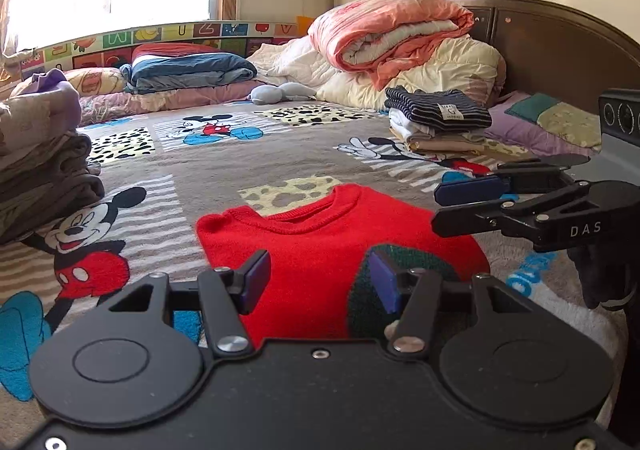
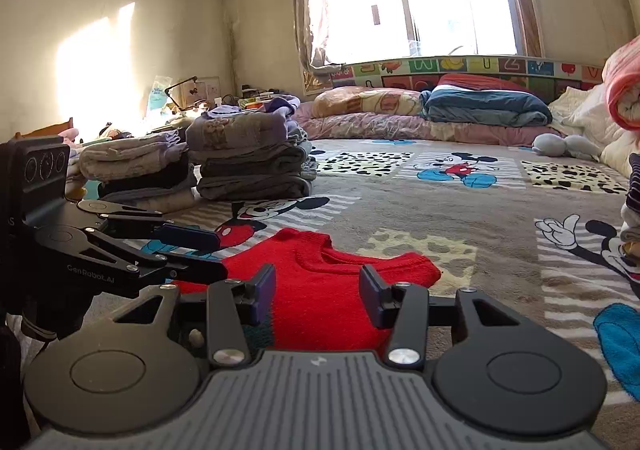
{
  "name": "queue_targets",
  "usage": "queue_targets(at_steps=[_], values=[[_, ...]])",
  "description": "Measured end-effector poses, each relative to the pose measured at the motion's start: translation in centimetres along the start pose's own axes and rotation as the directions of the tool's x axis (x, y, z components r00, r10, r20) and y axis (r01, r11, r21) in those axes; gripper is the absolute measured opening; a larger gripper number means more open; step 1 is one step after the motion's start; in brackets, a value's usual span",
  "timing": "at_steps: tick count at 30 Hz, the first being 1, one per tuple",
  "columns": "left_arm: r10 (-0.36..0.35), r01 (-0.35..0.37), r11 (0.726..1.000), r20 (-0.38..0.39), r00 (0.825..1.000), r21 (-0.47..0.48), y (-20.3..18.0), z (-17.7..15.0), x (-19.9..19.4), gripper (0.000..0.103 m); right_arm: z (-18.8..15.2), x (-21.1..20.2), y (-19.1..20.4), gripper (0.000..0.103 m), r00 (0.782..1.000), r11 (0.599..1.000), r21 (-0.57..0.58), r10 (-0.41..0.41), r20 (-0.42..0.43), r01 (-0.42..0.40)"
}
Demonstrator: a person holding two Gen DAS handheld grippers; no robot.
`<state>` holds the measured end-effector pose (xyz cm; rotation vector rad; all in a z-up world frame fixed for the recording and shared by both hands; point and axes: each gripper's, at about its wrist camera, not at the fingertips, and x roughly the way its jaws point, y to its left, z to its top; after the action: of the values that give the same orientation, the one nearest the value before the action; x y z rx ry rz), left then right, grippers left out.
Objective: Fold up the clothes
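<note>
A folded red sweater (image 1: 320,246) lies low in the centre of the frame on a cartoon-mouse blanket (image 1: 208,174). The left gripper (image 1: 318,280) and right gripper (image 2: 316,290) hover over its near edge, jaws half apart, empty, seemingly ready to lift it toward the folded stack (image 1: 436,120) at upper right.

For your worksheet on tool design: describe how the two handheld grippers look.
Both are black linkage frames with round pivot discs, silver bolts and dark blue pads. The left gripper has a smooth body; the right gripper has a ribbed grey one.
</note>
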<state>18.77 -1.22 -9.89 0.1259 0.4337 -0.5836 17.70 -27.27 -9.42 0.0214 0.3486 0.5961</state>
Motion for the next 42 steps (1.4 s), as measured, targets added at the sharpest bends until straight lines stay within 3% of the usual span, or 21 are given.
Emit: queue_targets(at_steps=[6, 9, 14, 19, 22, 24, 27, 30, 37, 40, 42], values=[[-0.004, 0.005, 1.000, -0.083, 0.997, 0.015, 0.2, -1.4, 2.4, 0.054, -2.1, 2.0, 0.0, 0.048, 0.996, 1.000, -0.008, -0.014, -0.084, 0.014], [-0.022, 0.021, 1.000, -0.099, 0.995, -0.004, 0.6, -1.9, 2.7, 0.056, -2.9, 3.2, -1.4, 0.048, 0.992, 0.998, 0.059, 0.012, -0.129, -0.004], [-0.042, 0.039, 0.999, -0.117, 0.992, -0.031, 1.2, -2.1, 3.3, 0.057, -3.5, 4.2, -1.9, 0.048, 0.988, 0.996, 0.087, 0.032, -0.148, -0.020], [-0.013, 0.009, 0.999, -0.112, 0.994, -0.037, 0.6, -1.8, 2.6, 0.058, -3.7, 4.2, -1.7, 0.049, 0.990, 0.996, 0.090, 0.026, -0.139, -0.014], [0.020, -0.023, 0.999, -0.083, 0.996, -0.038, -0.1, -0.6, 0.9, 0.059, -2.9, 2.9, -0.7, 0.048, 0.995, 0.999, 0.044, -0.017, -0.103, 0.021], [0.054, -0.061, 0.993, -0.070, 0.996, -0.104, 0.3, -0.1, 0.3, 0.062, -2.2, 1.7, 0.0, 0.048, 0.996, 0.998, 0.044, -0.047, -0.074, 0.051], [0.054, -0.056, 0.978, -0.017, 0.998, -0.199, 1.2, 0.4, -0.4, 0.062, -2.0, 0.4, -0.7, 0.050, 0.996, 0.979, 0.186, -0.076, -0.047, 0.084], [0.078, -0.072, 0.990, 0.044, 0.996, -0.121, 0.2, 0.8, -0.7, 0.062, -1.6, -0.1, -0.3, 0.051, 0.996, 0.986, 0.139, -0.091, -0.002, 0.090], [0.050, -0.052, 0.998, -0.047, 0.998, -0.040, -0.9, -0.4, 3.3, 0.062, -2.4, 3.3, -0.2, 0.051, 0.994, 0.993, 0.081, -0.076, -0.074, 0.082], [0.061, -0.068, 0.997, -0.128, 0.990, -0.044, -0.9, -0.8, 4.8, 0.062, -2.9, 4.4, -0.7, 0.051, 0.990, 0.990, 0.114, -0.067, -0.120, 0.081], [0.069, -0.075, 0.996, -0.139, 0.988, -0.038, -1.0, -1.0, 5.2, 0.062, -3.1, 4.8, -1.1, 0.051, 0.988, 0.988, 0.136, -0.056, -0.143, 0.075]])
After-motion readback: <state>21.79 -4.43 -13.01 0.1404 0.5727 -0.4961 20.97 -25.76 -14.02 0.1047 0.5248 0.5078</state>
